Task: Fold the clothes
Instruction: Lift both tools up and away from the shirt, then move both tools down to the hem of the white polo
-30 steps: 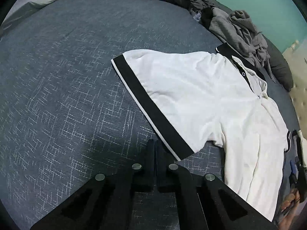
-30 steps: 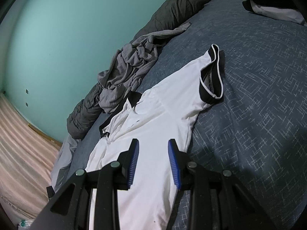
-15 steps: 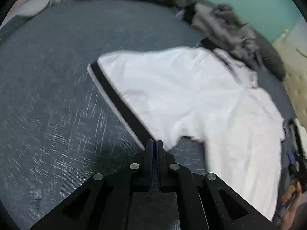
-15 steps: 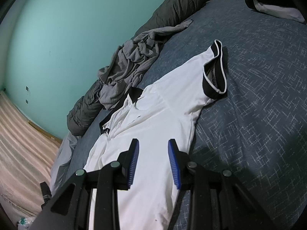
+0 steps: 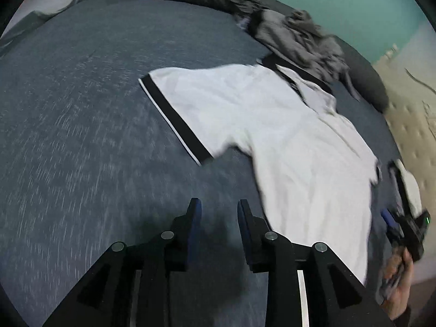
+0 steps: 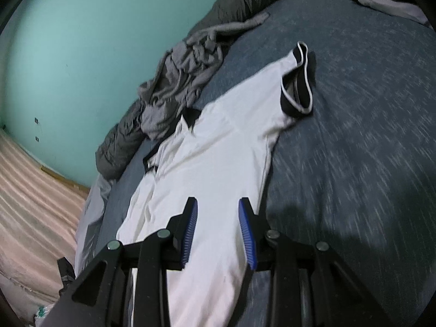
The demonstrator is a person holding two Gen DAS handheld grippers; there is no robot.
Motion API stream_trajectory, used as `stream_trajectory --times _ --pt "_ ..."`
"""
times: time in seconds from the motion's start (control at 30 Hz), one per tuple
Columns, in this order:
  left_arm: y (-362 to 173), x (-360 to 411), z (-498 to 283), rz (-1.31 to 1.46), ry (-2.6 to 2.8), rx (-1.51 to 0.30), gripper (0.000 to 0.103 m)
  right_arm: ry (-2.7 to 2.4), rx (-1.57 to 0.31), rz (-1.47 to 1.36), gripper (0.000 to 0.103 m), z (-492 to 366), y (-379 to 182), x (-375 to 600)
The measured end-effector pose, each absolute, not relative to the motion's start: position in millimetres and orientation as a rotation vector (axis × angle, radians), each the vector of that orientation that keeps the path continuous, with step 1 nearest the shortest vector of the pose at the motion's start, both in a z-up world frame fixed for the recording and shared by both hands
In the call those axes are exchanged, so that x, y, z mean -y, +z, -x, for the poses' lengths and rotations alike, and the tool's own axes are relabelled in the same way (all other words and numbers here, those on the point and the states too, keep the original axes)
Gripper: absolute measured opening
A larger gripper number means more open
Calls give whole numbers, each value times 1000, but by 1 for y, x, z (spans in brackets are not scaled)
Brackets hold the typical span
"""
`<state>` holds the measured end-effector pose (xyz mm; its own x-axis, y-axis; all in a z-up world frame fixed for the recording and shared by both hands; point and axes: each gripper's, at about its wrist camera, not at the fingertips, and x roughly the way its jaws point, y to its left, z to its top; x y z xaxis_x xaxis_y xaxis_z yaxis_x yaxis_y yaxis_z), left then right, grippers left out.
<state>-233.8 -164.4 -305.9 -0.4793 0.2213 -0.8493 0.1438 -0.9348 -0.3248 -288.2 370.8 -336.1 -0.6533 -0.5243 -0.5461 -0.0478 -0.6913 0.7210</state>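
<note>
Inspector A: Left wrist view showed the white polo shirt flat on the blue bedspread. Its black-banded sleeve, pinched a second before, lay released; the left gripper was opening, nothing between its jaws.

Inspector B: Sleeve spread, then; folding could start. The right gripper hovered parted over the hem, empty. Soft knit, crumpled grey clothes beyond the collar.
</note>
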Motion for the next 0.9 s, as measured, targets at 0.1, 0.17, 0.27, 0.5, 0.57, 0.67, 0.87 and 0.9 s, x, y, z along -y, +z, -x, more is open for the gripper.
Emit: stream_trajectory --times 0.1,0.17,0.27,0.5,0.57,0.67,0.87,0.9 --pt "-300 153 209 1595 2540 555 39 -2319 1050 -1228 31 273 -332 -368" --pt "-299 150 191 1605 2507 556 39 -2284 991 -1296 40 257 -327 -364" --pt "-297 144 171 1596 2479 571 39 -2227 868 -1430 47 232 -323 -356" --pt "-303 111 129 1652 2369 483 39 -2124 660 -1586 47 168 -317 -335" --pt "-311 100 119 1674 2315 481 39 -2098 645 -1610 47 152 -318 -329" --pt "-325 88 107 1713 2239 502 39 -2087 649 -1631 47 135 -320 -325" --pt "-342 78 88 1756 2172 525 39 -2139 722 -1581 47 110 -306 -336" --pt "-342 77 85 1749 2169 526 39 -2141 722 -1579 47 107 -305 -337"
